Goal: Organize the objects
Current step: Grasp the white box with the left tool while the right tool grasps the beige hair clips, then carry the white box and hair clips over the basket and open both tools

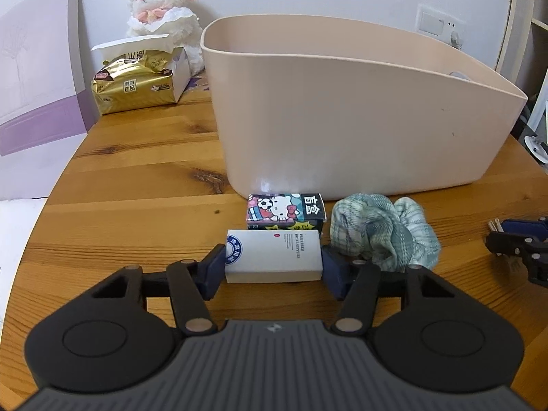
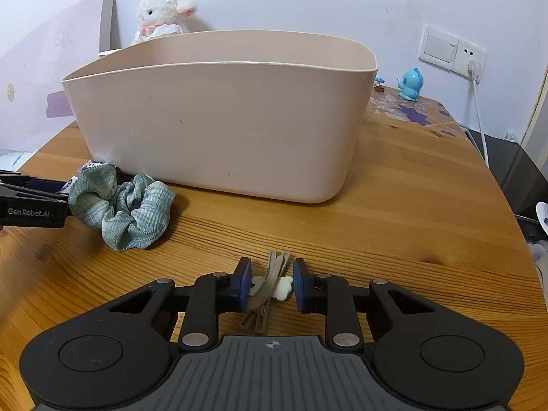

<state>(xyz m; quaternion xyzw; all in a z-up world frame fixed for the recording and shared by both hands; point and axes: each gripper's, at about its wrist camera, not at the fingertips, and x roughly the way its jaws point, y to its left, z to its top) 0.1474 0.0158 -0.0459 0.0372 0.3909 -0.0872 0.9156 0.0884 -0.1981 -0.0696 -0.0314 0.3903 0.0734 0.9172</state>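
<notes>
Scrunchie (image 2: 120, 207) hides most of cartoon box (image 2: 89, 164) behind it.

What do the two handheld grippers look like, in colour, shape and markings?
Both look alike. The left gripper and the right gripper have black linkage arms with round metal pivot pins, two round black discs at the base, and a grey ribbed centre plate with a small mark. The finger pads are dark blue. From the right wrist view, the left gripper's side shows white "GenRobot.AI" lettering. No cables or sleeves are visible.
</notes>
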